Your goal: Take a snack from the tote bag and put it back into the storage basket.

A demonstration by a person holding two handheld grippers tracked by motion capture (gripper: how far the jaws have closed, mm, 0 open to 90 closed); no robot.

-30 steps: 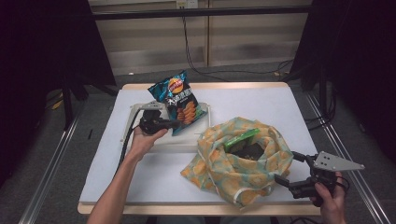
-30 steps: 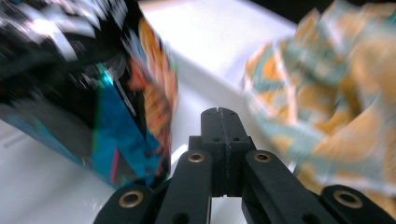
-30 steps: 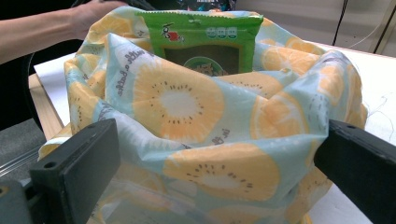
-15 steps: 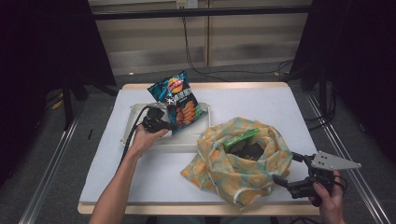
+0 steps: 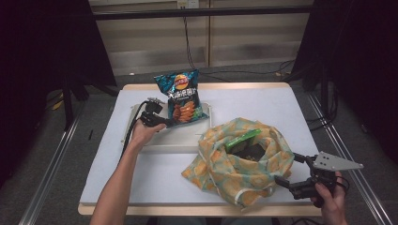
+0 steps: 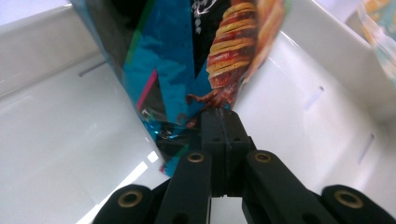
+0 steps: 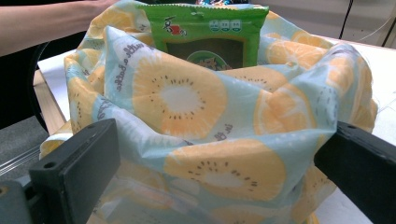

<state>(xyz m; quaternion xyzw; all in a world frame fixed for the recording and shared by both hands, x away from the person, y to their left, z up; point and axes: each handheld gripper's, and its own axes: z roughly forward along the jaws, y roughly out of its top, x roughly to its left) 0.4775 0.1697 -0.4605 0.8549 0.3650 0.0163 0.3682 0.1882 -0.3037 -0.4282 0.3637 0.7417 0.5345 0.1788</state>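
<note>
A blue chip bag [image 5: 182, 96] stands upright over the white tray [image 5: 155, 146] at the table's back left. My left gripper [image 5: 163, 123] is shut on its lower left corner. In the left gripper view the black jaws [image 6: 223, 117] meet on the crumpled bottom edge of the chip bag [image 6: 187, 60], just above the tray floor [image 6: 60, 140]. A fruit-print cloth bag [image 5: 234, 166] lies open at the front right with a green packet [image 5: 241, 139] inside. My right gripper [image 5: 290, 169] is open at its right edge. The cloth bag [image 7: 196, 130] sits between the wide-apart jaws, the green packet [image 7: 205, 32] behind it.
The tray's near wall [image 5: 169, 149] lies just left of the cloth bag. A person's bare left forearm [image 5: 117, 183] crosses the front left of the white tabletop [image 5: 263, 105]. The table's front edge [image 5: 187, 209] runs just below the right hand.
The left gripper has shifted slightly to the right and a little lower over the tray, carrying the chip bag with it. The right gripper and the cloth bag have stayed put.
</note>
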